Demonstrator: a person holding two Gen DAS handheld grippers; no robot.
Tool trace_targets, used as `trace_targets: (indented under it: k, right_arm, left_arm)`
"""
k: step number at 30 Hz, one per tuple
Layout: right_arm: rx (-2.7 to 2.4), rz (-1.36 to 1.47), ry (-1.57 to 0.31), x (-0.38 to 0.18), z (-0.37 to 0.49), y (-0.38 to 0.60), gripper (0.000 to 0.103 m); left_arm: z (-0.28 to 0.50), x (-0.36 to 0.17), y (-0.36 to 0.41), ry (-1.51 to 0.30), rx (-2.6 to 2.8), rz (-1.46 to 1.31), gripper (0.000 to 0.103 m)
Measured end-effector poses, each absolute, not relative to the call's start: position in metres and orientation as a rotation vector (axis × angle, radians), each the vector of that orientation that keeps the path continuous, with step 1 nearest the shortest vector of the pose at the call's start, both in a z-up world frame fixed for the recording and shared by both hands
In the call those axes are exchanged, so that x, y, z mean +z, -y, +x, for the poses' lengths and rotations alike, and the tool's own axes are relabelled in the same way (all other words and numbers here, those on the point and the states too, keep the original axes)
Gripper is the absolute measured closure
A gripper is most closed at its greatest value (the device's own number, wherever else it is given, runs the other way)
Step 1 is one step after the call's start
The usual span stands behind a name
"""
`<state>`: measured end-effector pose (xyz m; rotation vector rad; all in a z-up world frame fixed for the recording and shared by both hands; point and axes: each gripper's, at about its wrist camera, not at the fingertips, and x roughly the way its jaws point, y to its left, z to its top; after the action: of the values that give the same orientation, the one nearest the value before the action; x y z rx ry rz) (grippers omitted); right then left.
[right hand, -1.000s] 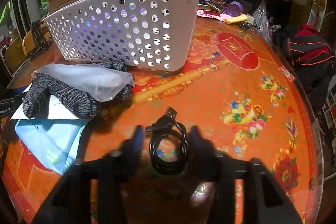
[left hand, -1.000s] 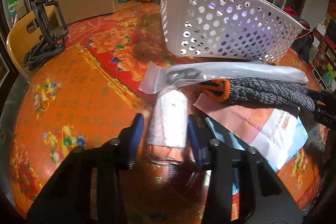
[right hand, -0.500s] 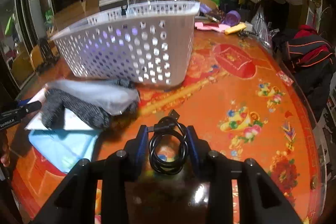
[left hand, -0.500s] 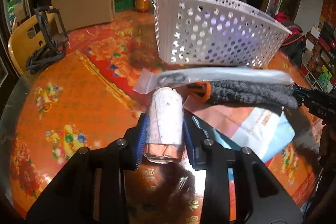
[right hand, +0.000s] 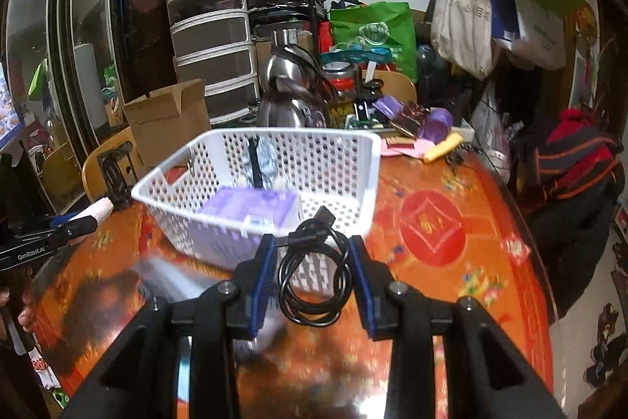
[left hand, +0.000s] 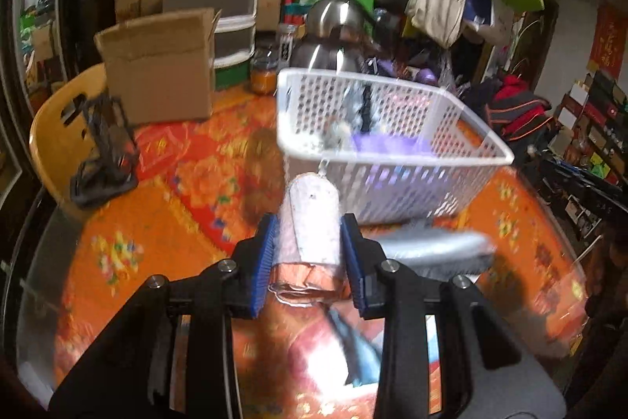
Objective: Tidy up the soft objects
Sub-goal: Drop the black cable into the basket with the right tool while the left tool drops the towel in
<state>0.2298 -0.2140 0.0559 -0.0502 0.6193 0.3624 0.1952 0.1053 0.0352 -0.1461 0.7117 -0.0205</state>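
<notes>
Left gripper [left hand: 310, 246] grips a white roll [left hand: 314, 218], right gripper [right hand: 310, 273] a coiled cable [right hand: 312, 269], both raised facing the basket [right hand: 365, 163], presumably for depositing.

Basket [left hand: 392, 183] sits mid-frame on counter [left hand: 157, 222]; cardboard box [left hand: 157, 65] upper left, kettle [left hand: 333, 26] behind basket, glove [left hand: 439, 250] lower right.

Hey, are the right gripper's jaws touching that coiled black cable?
Touching. The right wrist view shows the right gripper with both blue jaws pressed against the sides of the coiled black cable, lifted near the white basket.
</notes>
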Motion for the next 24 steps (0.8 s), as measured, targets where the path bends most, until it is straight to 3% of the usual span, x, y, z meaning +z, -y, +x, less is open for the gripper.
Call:
trace_targets:
  k: [11, 24]
  right_arm:
    - [0.34, -0.09, -0.741, 0.056, 0.322, 0.178, 0.067]
    - [0.296, -0.087, -0.862, 0.014, 0.38, 0.171, 0.067]
  left_arm:
    - [0.284, 0.1, -0.092, -0.699, -0.044, -0.154, 0.072]
    - [0.406, 0.044, -0.072, -0.882, 0.033, -0.118, 0.072]
